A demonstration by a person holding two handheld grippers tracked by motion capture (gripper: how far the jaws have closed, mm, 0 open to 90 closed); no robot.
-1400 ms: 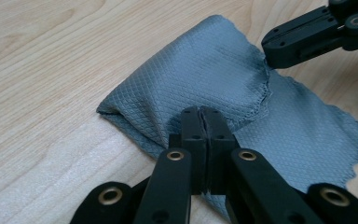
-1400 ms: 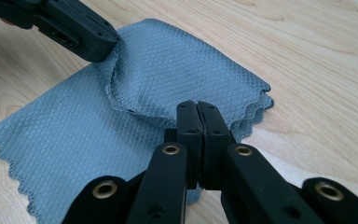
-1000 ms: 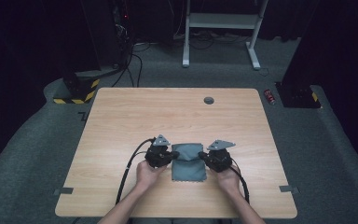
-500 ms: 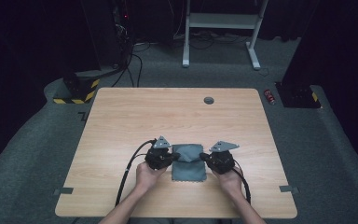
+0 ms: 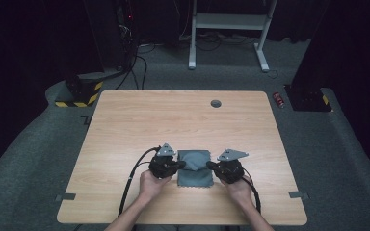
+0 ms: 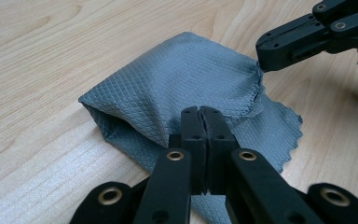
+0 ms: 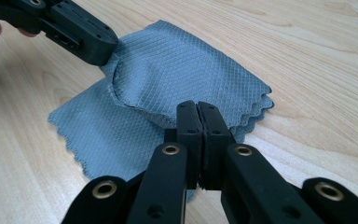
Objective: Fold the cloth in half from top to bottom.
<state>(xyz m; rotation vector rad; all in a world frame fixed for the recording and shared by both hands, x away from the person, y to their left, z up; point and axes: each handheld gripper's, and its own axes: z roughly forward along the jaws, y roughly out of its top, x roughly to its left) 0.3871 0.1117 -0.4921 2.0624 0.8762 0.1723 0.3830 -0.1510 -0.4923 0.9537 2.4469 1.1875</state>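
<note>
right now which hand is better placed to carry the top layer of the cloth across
Neither clearly: the left gripper and the right gripper are both shut on the raised top layer of the grey cloth, one at each side edge. The fold likely needs both together.

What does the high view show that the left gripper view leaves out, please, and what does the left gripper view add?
High view: the whole table with its round grommet, the grey floor, a red can and the person's two hands, the left and the right.

Left gripper view: the cloth's diamond weave and scalloped edge, the top layer lifted, and the left gripper with its jaws shut on that layer.

Both: the grey cloth on the wood, pinched from opposite sides, with the right gripper at its far edge.
</note>
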